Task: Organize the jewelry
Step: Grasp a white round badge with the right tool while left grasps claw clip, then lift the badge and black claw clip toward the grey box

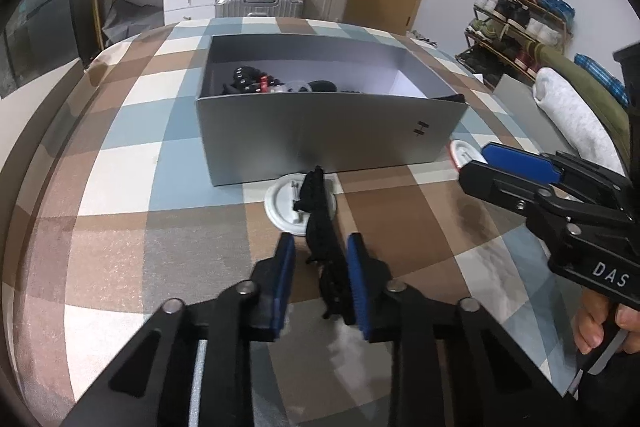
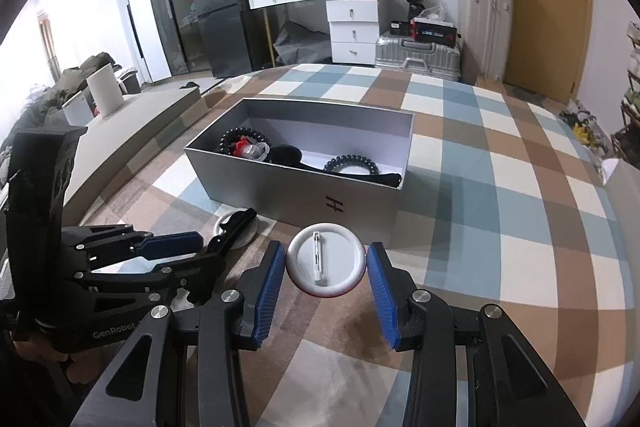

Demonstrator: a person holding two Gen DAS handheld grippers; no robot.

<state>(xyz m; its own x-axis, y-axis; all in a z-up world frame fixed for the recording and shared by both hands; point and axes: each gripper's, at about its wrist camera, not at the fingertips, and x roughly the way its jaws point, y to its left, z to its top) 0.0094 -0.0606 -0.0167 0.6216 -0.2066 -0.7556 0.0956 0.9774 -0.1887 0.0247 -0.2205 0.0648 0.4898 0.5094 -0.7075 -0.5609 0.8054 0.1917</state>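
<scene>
Below, open left claw [image 1: 321, 251] astride black hair clip [image 1: 320, 227] lengthwise toward grey box [image 1: 332, 143]; right claw [image 2: 326, 267] apart around pin-back badge [image 2: 325, 263].

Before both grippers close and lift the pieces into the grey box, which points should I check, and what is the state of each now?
1. Right gripper straddles the round pin badge, pin side up: ok.
2. Right jaws open, pads close to the badge rim: ok; whether they touch, cannot tell.
3. Left gripper is around the black hair clip: ok, though the clip sits nearer one finger.
4. The clip lies partly over a second white badge; whether it would drag it, cannot tell.
5. Grey box is open with free floor space: ok.
6. The two grippers are apart: ok.
</scene>
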